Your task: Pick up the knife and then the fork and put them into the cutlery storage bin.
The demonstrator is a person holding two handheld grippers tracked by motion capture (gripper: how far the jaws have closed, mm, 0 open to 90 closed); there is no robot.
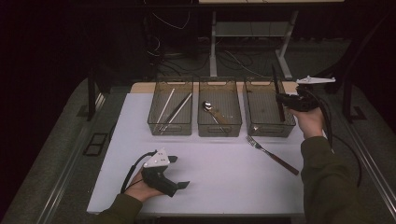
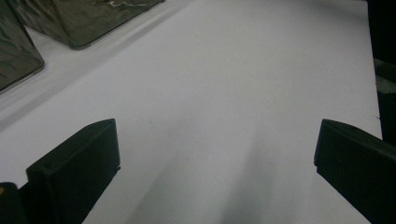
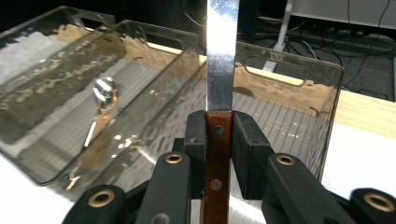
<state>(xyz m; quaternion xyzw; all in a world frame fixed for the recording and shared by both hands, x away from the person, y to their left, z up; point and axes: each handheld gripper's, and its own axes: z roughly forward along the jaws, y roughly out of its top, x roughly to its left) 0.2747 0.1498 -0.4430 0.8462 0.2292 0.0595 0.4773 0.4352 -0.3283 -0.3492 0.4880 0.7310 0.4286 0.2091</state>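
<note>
My right gripper [image 1: 281, 99] is shut on a table knife [image 1: 278, 91] with a wooden handle, held at the right side of the rightmost of three clear bins [image 1: 271, 132]. In the right gripper view the jaws of that gripper [image 3: 218, 140] clamp the brown handle, and the steel blade [image 3: 222, 56] points straight up in front of the bin's far wall [image 3: 280, 79]. My left gripper [image 1: 178, 172] rests near the table's front left, open and holding nothing. Its jaws [image 2: 217, 158] stand wide apart over bare white table.
The left bin [image 1: 170, 132] holds chopsticks [image 1: 170, 109] and the middle bin [image 1: 219, 132] a spoon [image 1: 208, 108]. A wooden-handled fork [image 1: 271, 154] lies on the white table [image 1: 224, 172] in front of the right bin. Cables and table legs lie on the dark floor behind.
</note>
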